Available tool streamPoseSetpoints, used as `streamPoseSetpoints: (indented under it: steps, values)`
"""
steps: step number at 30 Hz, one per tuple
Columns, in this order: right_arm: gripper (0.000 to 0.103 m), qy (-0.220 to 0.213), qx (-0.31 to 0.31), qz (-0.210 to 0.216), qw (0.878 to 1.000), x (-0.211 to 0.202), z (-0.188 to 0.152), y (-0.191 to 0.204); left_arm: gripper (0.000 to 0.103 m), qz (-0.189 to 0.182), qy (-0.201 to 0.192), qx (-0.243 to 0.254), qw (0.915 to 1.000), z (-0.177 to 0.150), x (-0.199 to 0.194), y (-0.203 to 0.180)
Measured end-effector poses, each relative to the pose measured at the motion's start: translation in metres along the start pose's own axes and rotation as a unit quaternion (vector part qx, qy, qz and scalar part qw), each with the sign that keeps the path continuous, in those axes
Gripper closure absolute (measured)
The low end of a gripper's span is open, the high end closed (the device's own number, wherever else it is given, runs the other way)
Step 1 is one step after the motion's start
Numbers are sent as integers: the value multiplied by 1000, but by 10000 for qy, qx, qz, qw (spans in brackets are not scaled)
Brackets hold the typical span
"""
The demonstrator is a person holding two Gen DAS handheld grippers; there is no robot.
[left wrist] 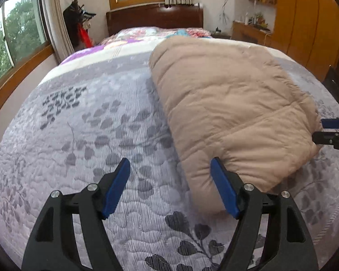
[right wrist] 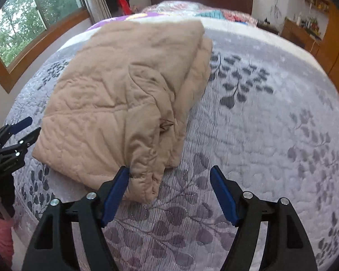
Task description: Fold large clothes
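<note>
A beige quilted padded garment [left wrist: 228,103] lies folded into a thick bundle on the bed; it also shows in the right wrist view [right wrist: 124,99]. My left gripper [left wrist: 170,169] is open and empty at the bundle's near left corner, its right finger touching the fabric. My right gripper [right wrist: 169,178] is open and empty at the bundle's near right corner, its left finger against the fabric. Each gripper shows at the edge of the other's view, the right gripper [left wrist: 327,128] and the left gripper [right wrist: 22,131].
The bed has a grey leaf-patterned quilt [left wrist: 97,135] with a dark wooden headboard [left wrist: 153,17]. Colourful bedding [left wrist: 147,32] lies near the headboard. Windows [left wrist: 18,36] are on the left, wooden wardrobes [left wrist: 305,22] and a cluttered shelf on the right.
</note>
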State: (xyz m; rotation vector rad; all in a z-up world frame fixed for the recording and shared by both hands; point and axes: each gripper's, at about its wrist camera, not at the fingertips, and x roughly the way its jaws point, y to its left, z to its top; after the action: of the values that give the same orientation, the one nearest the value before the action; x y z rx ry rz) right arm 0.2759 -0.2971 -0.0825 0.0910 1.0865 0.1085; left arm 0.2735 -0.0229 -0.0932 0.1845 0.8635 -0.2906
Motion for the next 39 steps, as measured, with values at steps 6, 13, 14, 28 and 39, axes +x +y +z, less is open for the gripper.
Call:
streamPoseSetpoints:
  steps: [6, 13, 14, 28, 39]
  values:
    - [28, -361, 60, -150, 9992, -28, -7, 7, 31, 34, -11, -81, 10000, -3, -14, 1]
    - [4, -697, -317, 34, 9971, -67, -37, 36, 13, -5, -26, -243, 9997, -15, -49, -11]
    - [4, -752, -381, 86, 9964, -72, -43, 40, 13, -1, -73, -270, 9996, -18, -57, -13]
    - [4, -1075, -330, 428, 9927, -115, -86, 55, 6, 382, -683, -392, 9962, -48, -132, -37]
    - [4, -1149, -107, 492, 9921, -131, -112, 51, 6, 418, -776, -542, 9946, -70, -155, -43]
